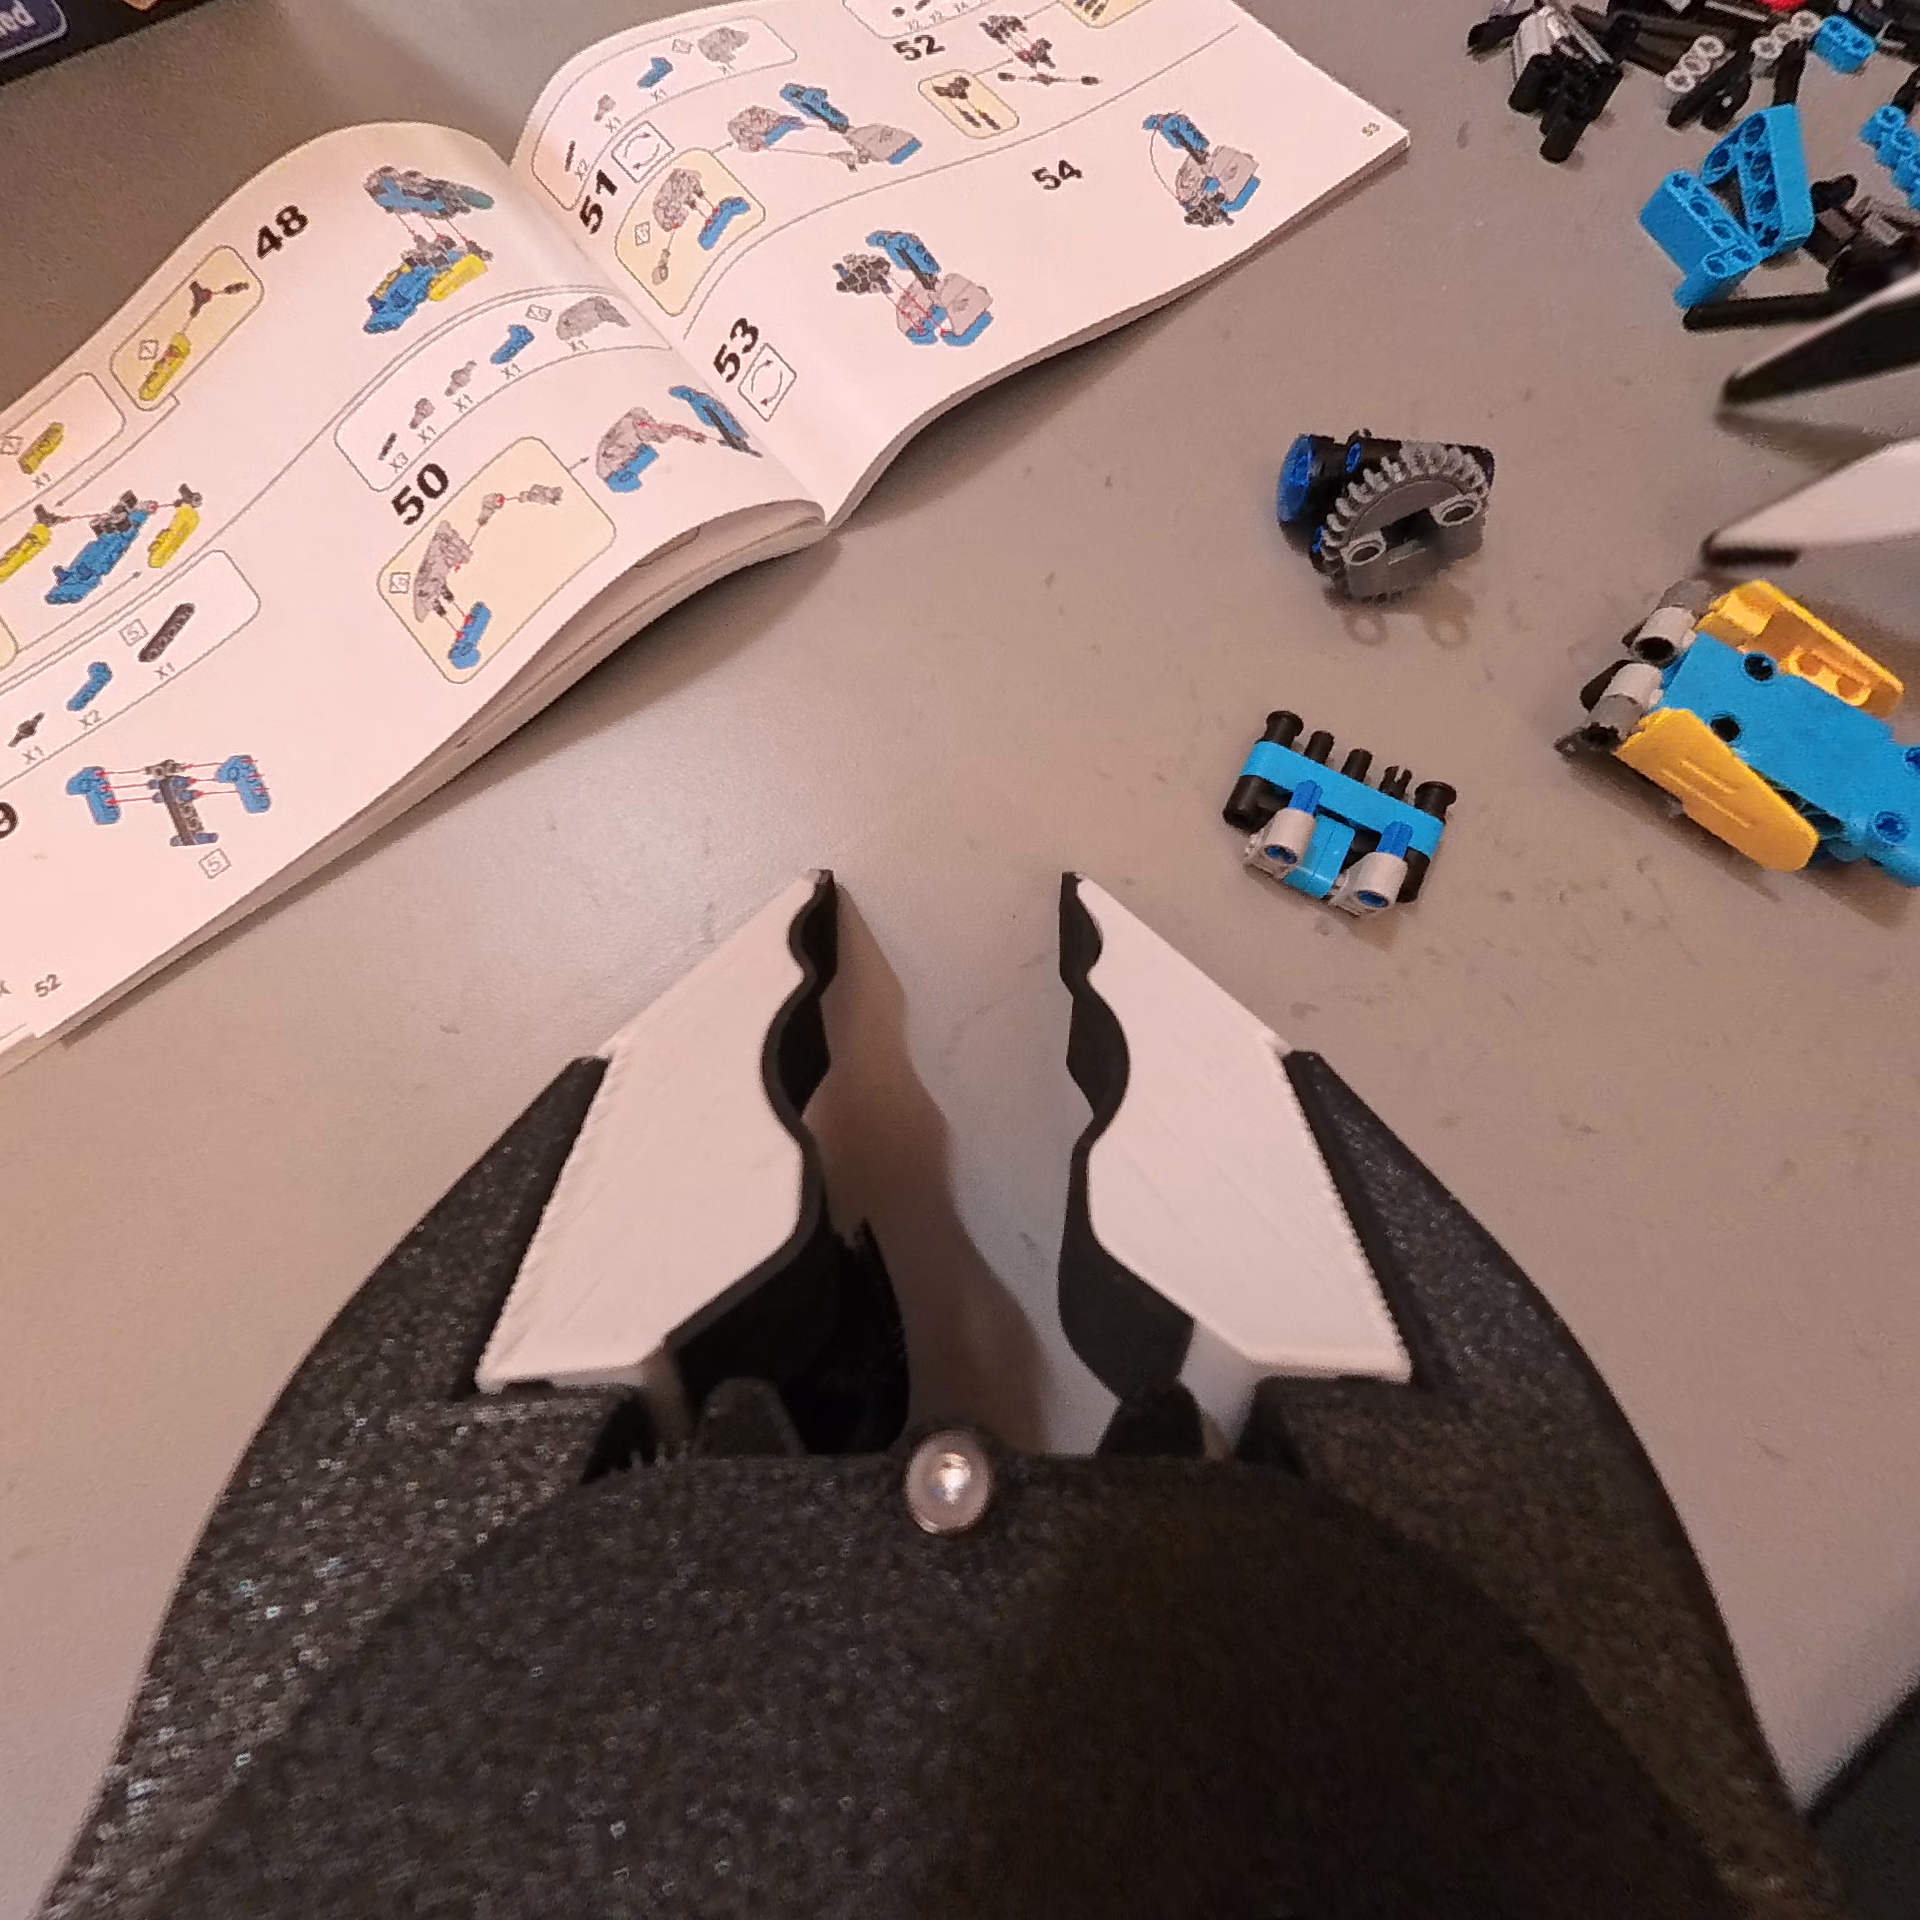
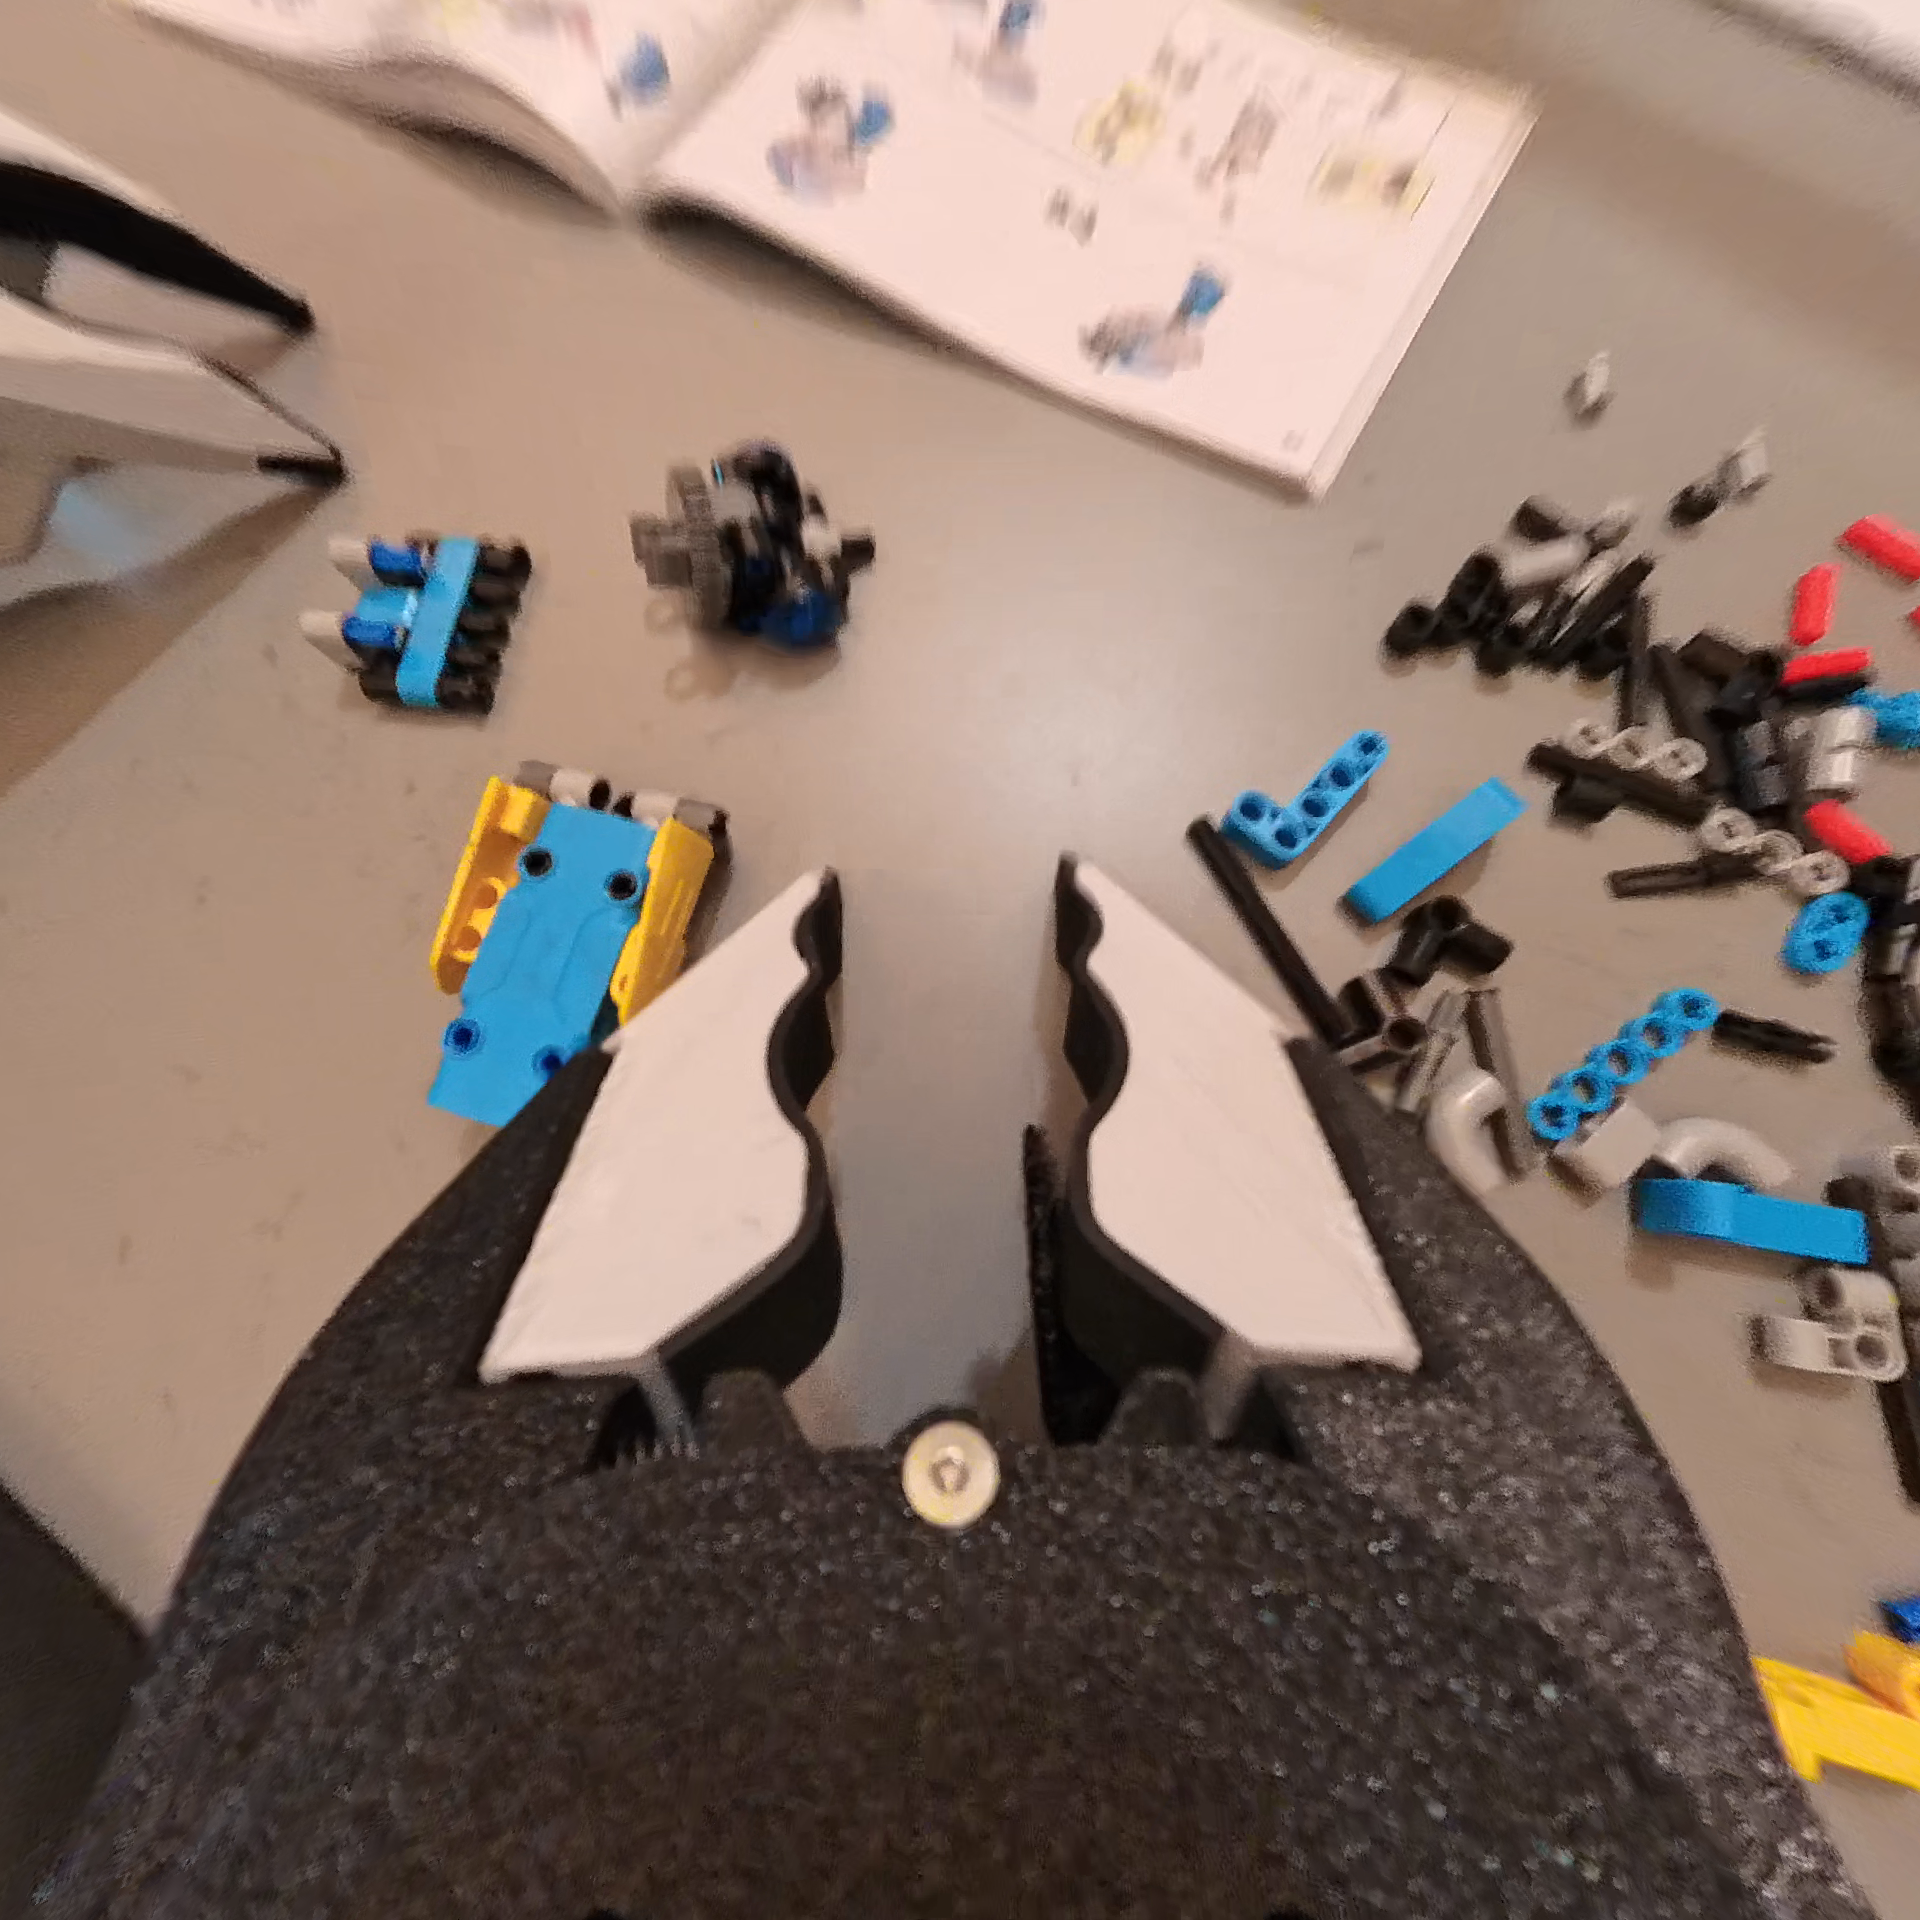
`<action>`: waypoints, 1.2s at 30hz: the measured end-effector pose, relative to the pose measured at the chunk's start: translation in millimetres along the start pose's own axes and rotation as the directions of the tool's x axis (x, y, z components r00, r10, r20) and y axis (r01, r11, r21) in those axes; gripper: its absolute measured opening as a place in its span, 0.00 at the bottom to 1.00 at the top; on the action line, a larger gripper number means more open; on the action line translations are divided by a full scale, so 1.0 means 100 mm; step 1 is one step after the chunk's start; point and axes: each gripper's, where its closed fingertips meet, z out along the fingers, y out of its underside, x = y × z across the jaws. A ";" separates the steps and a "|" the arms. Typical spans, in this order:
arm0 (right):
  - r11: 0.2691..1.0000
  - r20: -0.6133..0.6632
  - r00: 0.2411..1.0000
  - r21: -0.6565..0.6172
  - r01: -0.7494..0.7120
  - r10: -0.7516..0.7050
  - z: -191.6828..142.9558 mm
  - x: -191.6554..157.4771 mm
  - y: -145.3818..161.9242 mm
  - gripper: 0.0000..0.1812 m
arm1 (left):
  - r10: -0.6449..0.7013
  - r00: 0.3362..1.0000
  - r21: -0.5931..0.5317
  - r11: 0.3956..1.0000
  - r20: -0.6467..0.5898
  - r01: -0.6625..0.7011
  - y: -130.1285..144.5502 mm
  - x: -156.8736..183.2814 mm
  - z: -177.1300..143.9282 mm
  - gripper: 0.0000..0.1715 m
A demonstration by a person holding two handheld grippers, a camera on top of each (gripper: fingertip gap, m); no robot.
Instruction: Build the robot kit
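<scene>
My left gripper [image 1: 943,883] is open and empty above bare grey table, beside an open instruction booklet [image 1: 499,436]. A small blue-and-black pin assembly [image 1: 1335,816] lies to its right, with a grey gear assembly [image 1: 1387,514] farther off. My right gripper [image 2: 943,871] is open and empty over the table. Its left finger is next to a blue-and-yellow assembly [image 2: 566,935], which also shows in the left wrist view [image 1: 1766,727]. The pin assembly [image 2: 426,618] and gear assembly [image 2: 743,551] lie beyond it. The right gripper's fingers [image 1: 1829,447] show at the left view's right edge.
A pile of loose black, grey, red and blue building pieces [image 2: 1683,831] spreads over the table on the right of the right wrist view; the same pile [image 1: 1714,114] shows far right in the left view. The booklet [image 2: 987,208] lies at the back. The left gripper [image 2: 125,364] shows at the left edge.
</scene>
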 end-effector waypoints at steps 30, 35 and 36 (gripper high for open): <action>0.976 -0.012 1.000 0.215 0.029 -0.027 -0.24 -0.03 -0.36 0.16 | 0.004 1.000 0.000 1.000 0.003 -0.004 0.00 0.00 0.00 0.25; 0.998 0.068 0.997 0.042 -0.050 0.047 -0.01 -0.08 -0.07 0.14 | 0.004 1.000 0.001 1.000 0.003 -0.004 0.00 0.00 0.00 0.25; 0.997 0.062 0.998 0.071 -0.037 0.033 -0.06 -0.07 -0.12 0.15 | 0.004 1.000 0.001 1.000 0.002 -0.004 0.00 0.00 0.00 0.25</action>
